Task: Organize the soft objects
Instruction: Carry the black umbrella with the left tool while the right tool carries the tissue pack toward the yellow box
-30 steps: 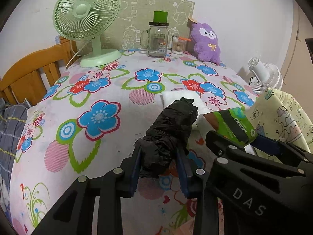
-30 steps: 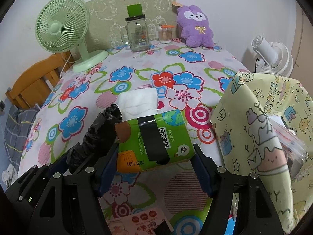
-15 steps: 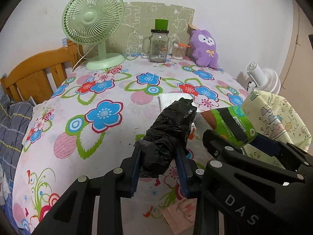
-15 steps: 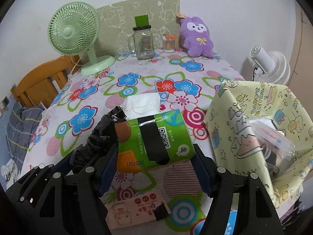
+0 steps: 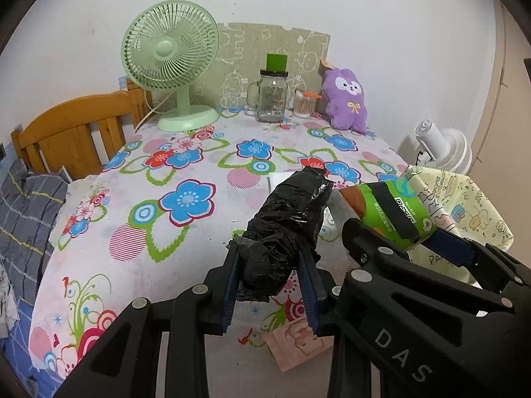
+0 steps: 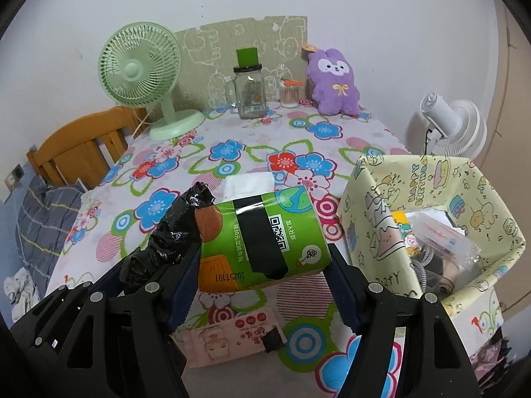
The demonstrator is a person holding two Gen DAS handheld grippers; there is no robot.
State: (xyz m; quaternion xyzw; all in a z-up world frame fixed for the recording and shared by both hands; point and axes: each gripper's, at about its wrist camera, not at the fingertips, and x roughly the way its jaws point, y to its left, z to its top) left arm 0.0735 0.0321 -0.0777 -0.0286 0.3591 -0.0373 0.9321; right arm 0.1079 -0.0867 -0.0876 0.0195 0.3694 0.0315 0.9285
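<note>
My left gripper (image 5: 269, 265) is shut on a roll of crumpled black plastic bags (image 5: 285, 225), held above the flowered table. Beside it, the right gripper (image 6: 264, 258) is shut on a green tissue pack (image 6: 262, 235) with a black band and a QR code. In the right wrist view the black roll (image 6: 166, 235) shows just left of the pack. In the left wrist view the tissue pack (image 5: 395, 212) sits to the right of the roll. A yellow cartoon-print fabric bin (image 6: 375, 219) stands open at the right, with several items inside. A white folded tissue (image 6: 249, 184) lies on the cloth beyond the pack.
At the table's back stand a green fan (image 5: 172, 66), a glass jar with a green lid (image 5: 270, 99), a cotton-swab pot (image 5: 303, 102) and a purple plush (image 5: 345, 99). A pink packet (image 6: 232, 335) lies near the front edge. A wooden chair (image 5: 73, 132) is left, a white fan (image 6: 454, 129) right.
Both grippers have risen and drawn back from the table with their loads. The table looks farther away, and the pink packet and the bin's inside have come into sight.
</note>
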